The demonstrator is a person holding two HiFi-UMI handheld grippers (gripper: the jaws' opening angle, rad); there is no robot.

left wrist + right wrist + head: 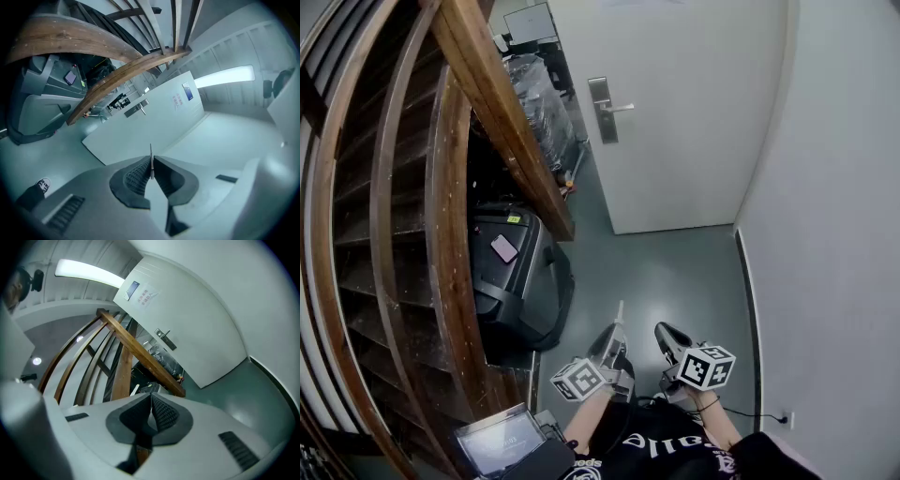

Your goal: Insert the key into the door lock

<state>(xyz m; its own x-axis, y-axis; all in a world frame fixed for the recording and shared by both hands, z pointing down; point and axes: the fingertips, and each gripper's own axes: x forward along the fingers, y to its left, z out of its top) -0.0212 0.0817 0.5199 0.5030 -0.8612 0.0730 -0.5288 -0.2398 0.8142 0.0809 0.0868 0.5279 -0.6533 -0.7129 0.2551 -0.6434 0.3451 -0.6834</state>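
A thin metal key [151,159] stands edge-on between the pads of my left gripper [151,169], which is shut on it; in the head view the key [620,314] pokes forward from the left gripper [614,342]. My right gripper [667,339] hangs beside it, jaws shut with nothing between them [150,412]. The white door [675,112] is far ahead, its metal lock plate and lever handle [604,109] at the left side. The lock plate [136,108] looks small in the left gripper view and shows again as the lock plate [164,339] in the right gripper view.
A wooden stair railing [502,103] runs down the left. A black case [520,272] with a pink phone [504,248] on it stands under the stairs. An open laptop [502,441] sits low left. The white wall [834,234] closes the right side; grey floor [675,272] leads to the door.
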